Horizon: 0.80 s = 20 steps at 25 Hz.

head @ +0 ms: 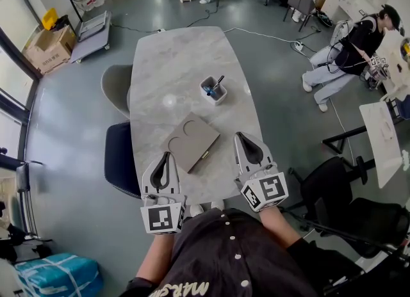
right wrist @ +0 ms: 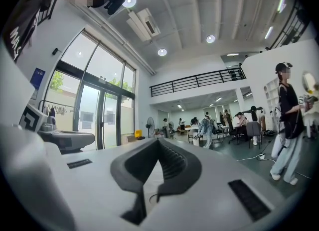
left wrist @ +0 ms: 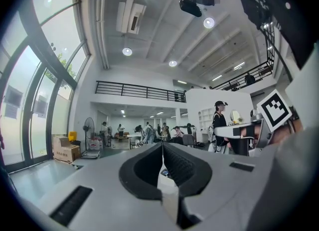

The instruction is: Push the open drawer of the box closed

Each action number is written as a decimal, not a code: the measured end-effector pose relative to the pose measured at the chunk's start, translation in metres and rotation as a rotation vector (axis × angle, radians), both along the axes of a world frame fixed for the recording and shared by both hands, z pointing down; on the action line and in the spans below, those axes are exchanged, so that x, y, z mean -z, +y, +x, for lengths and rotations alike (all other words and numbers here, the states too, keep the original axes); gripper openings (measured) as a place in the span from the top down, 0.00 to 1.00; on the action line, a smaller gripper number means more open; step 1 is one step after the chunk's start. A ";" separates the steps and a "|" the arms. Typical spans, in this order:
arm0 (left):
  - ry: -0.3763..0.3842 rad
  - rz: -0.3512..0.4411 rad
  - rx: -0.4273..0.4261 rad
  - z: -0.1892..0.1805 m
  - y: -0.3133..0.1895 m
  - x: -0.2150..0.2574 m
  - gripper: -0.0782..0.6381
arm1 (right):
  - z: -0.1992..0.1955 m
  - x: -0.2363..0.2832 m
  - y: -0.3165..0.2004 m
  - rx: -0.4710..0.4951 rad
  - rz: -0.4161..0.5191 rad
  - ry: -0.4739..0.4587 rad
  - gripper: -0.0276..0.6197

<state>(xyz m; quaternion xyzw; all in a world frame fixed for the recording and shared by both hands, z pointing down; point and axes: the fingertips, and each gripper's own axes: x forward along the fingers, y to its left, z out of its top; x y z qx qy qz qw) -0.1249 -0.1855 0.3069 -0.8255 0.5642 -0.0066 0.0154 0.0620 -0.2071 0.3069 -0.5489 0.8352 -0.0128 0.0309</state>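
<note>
Tabletop [head: 166, 65] of pale marble carries a flat grey-brown box [head: 189, 139] near the person's edge, between the two tools. A small brass pull [head: 205, 155] on the box's side faces 5 o'clock; how far the drawer stands out cannot be told. A cup [head: 213, 91] of pens stands at the box's 1 o'clock, apart from it. The left tool [head: 168, 155] is just beside the box at its 7 o'clock, the right tool [head: 238, 135] near it at 3 o'clock. Both tools' jaws are pressed together at the tips, pinching nothing.
</note>
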 end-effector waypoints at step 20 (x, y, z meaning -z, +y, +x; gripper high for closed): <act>-0.001 -0.004 -0.005 0.003 0.010 0.000 0.87 | 0.002 0.001 0.012 -0.005 0.004 -0.001 0.96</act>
